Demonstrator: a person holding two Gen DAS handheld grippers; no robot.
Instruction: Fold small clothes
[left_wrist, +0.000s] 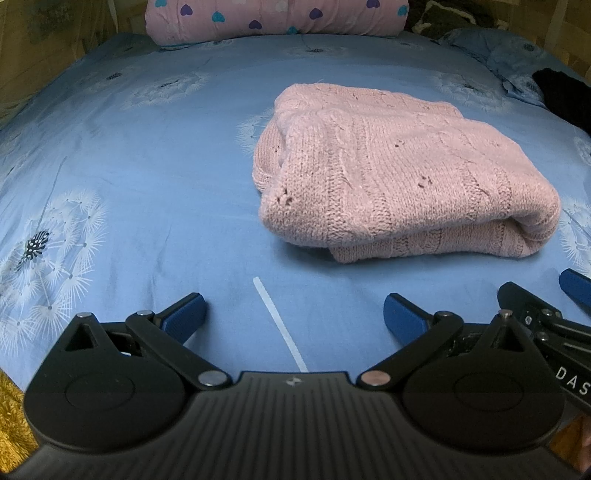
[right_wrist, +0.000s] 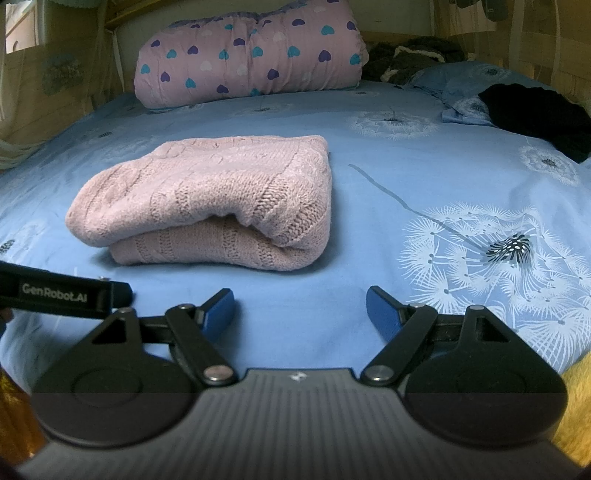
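A pink knitted sweater (left_wrist: 399, 173) lies folded into a thick bundle on the blue bed sheet (left_wrist: 140, 177). In the right wrist view the same sweater (right_wrist: 214, 206) sits ahead and to the left. My left gripper (left_wrist: 294, 314) hovers low over the sheet, short of the sweater and to its left, open with nothing between its blue pads. My right gripper (right_wrist: 300, 312) is also open and empty, just in front of the sweater's near right corner. The right gripper's fingers (left_wrist: 517, 295) show at the right edge of the left wrist view.
A rolled pink quilt with hearts (right_wrist: 247, 59) lies across the head of the bed. A black garment (right_wrist: 535, 114) and a blue pillow (right_wrist: 454, 85) lie at the far right. A thin white strip (left_wrist: 279, 325) lies on the sheet. Wooden walls (left_wrist: 33, 62) enclose the bed.
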